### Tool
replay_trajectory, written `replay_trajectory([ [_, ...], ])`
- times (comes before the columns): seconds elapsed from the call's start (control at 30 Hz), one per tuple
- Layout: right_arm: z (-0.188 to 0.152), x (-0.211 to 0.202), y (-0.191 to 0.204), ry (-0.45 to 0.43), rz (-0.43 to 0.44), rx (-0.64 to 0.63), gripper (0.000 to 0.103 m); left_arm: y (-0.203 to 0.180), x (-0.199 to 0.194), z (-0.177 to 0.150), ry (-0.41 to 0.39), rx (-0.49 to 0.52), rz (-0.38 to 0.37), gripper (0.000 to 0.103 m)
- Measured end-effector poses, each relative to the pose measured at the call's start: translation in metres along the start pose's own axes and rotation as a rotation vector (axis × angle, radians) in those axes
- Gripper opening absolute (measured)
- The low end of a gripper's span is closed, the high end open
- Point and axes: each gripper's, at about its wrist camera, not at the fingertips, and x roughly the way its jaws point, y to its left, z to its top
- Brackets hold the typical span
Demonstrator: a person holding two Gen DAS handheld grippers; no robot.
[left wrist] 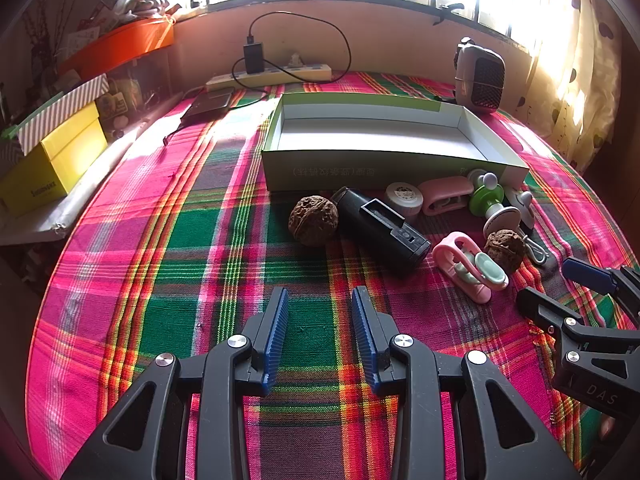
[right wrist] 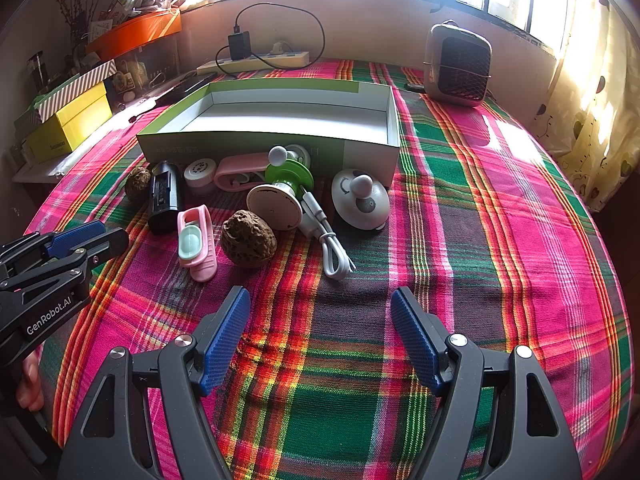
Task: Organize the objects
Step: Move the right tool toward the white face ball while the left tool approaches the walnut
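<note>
Both claws, left (left wrist: 320, 300) and right (right wrist: 320, 300), hover released and empty above the plaid worktop (right wrist: 480, 240), near clutter before a far open box (right wrist: 280, 114).

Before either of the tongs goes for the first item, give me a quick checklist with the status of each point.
1. Box open and empty, ready to receive items: ok.
2. Right tongs open wide, nothing between the pads: ok.
3. Left tongs partly open, nothing held: ok.
4. Nearest walnut free to grasp: not ok; it lies close beside the pink clip and the white cable.
5. Far walnut clear of neighbours: cannot tell; it sits right beside the black cylinder, contact unclear.
6. The two tongs clear of each other: ok; both sit apart above the plaid cloth.
</note>
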Motion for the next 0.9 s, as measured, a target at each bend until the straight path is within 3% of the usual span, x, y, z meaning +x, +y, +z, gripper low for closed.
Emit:
replay_trajectory([
  [0.63, 0.001, -0.002, -0.001, 0.004, 0.018, -0.012, 0.073, 0.006, 0.002, 0.003, 0.014, 0.02, -0.023, 0.03],
  [0.8, 0.001, -0.003, -0.017, 0.016, 0.068, 0.009, 0.073, 0.007, 0.002, 0.005, 0.03, 0.035, -0.051, 0.03],
  [0.9, 0.005, -0.005, -0.03, 0.003, 0.055, 0.045, 0.073, 0.011, 0.001, 0.004, 0.028, 0.033, -0.063, 0.03],
])
